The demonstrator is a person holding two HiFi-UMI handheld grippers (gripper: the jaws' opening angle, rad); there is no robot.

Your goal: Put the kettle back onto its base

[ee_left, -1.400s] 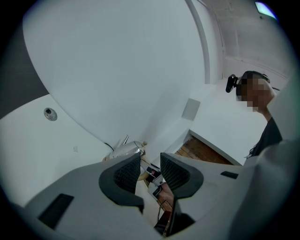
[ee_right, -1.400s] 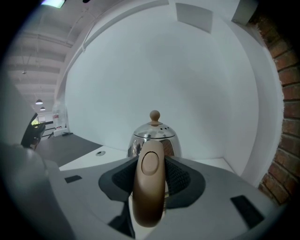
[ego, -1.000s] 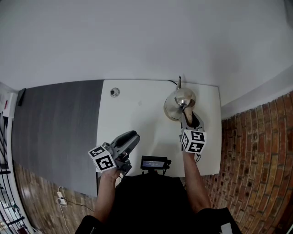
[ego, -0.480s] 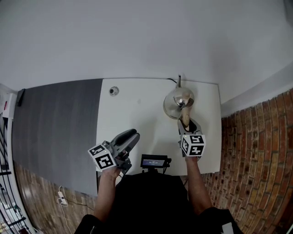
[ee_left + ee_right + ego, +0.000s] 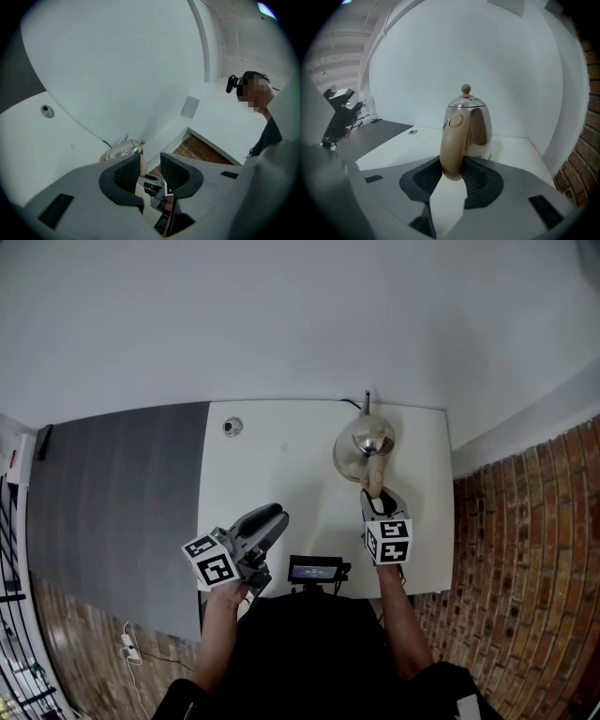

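Head view: a steel kettle (image 5: 361, 451) is seen upright at the far right of the white table (image 5: 281, 474). Left gripper view: the left gripper (image 5: 150, 161) is held empty, jaws apart. Right gripper view: the right gripper (image 5: 453, 171), jaws just closing, is clamped on the kettle's tan handle (image 5: 453, 140)

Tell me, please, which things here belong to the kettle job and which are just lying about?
Job: kettle; its handle; right tongs, just been closing, pads on the handle; base, not made out.
Lying about: left tongs, open, empty; small screen device; round fitting in the table.
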